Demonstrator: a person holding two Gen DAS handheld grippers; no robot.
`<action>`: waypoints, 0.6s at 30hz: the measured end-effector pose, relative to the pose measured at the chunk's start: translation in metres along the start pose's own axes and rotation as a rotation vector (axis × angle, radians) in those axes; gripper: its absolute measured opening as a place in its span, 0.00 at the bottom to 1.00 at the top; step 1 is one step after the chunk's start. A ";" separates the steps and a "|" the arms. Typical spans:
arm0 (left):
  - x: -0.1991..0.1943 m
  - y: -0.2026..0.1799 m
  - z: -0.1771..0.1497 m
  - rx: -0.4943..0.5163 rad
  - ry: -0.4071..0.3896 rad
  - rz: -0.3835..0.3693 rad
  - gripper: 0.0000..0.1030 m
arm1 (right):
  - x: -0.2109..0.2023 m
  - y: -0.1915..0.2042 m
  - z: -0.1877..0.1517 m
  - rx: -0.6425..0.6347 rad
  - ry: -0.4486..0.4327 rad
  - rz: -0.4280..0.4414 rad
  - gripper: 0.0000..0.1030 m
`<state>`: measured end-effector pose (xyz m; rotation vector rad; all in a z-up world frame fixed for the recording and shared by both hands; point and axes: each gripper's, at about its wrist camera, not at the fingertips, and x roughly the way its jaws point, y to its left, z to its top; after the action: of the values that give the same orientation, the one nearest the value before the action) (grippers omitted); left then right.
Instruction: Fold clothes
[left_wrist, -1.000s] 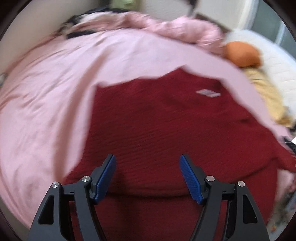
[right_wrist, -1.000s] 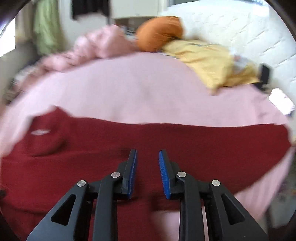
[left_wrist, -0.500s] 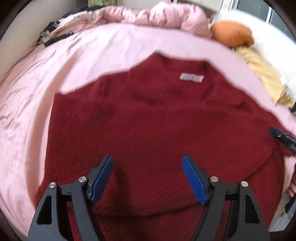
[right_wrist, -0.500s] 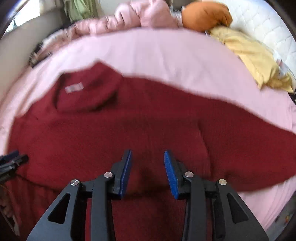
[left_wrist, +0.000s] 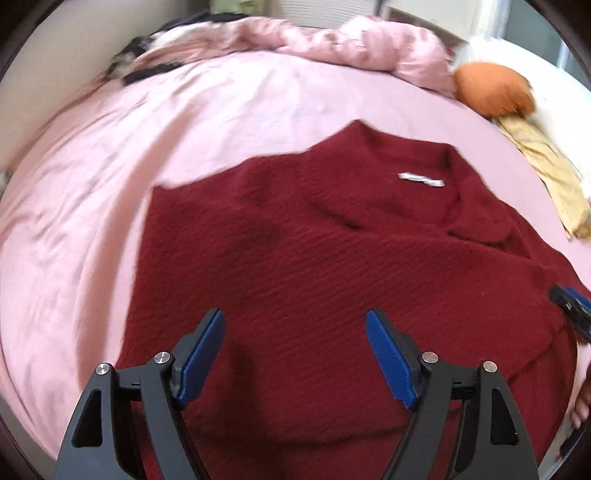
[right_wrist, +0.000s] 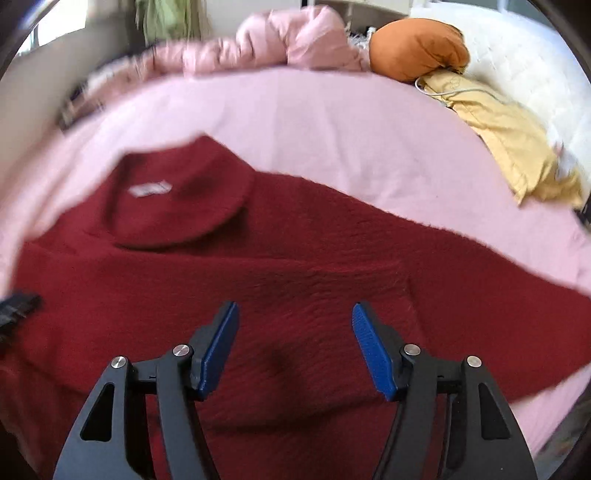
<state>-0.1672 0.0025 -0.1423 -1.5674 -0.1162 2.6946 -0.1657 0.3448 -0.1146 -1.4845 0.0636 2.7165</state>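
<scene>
A dark red knit sweater (left_wrist: 332, 266) lies spread on a pink bed sheet (left_wrist: 92, 192), collar at the far side with a white label (left_wrist: 421, 180). My left gripper (left_wrist: 295, 354) is open and empty, held over the sweater's lower left part. My right gripper (right_wrist: 291, 347) is open and empty over the sweater (right_wrist: 295, 266) near its middle; one sleeve stretches to the right (right_wrist: 517, 295). The right gripper's tip shows at the left wrist view's right edge (left_wrist: 570, 306). The left gripper's tip shows at the right wrist view's left edge (right_wrist: 18, 306).
A bunched pink duvet (left_wrist: 351, 44) lies along the far side of the bed. An orange cushion (right_wrist: 417, 48) and a yellow cloth (right_wrist: 509, 144) lie at the far right, beside a white quilted surface (right_wrist: 535, 55). Dark items (left_wrist: 147, 70) sit at the far left.
My right gripper has opened from nearly shut to wide. Both grippers have shifted over the sweater; the left stays open. The sweater lies flat as before.
</scene>
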 end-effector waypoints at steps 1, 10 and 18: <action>0.010 0.006 -0.006 -0.006 0.032 0.003 0.76 | -0.001 0.001 -0.006 0.010 0.001 0.014 0.63; -0.032 0.004 -0.007 0.046 0.000 -0.026 0.77 | 0.003 0.012 -0.012 0.009 0.077 -0.024 0.70; -0.100 -0.015 -0.072 0.041 -0.009 -0.107 0.77 | -0.085 0.042 -0.066 0.084 -0.027 0.005 0.70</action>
<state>-0.0556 0.0155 -0.0893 -1.4938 -0.1401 2.6062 -0.0673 0.2972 -0.0784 -1.4271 0.1784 2.7015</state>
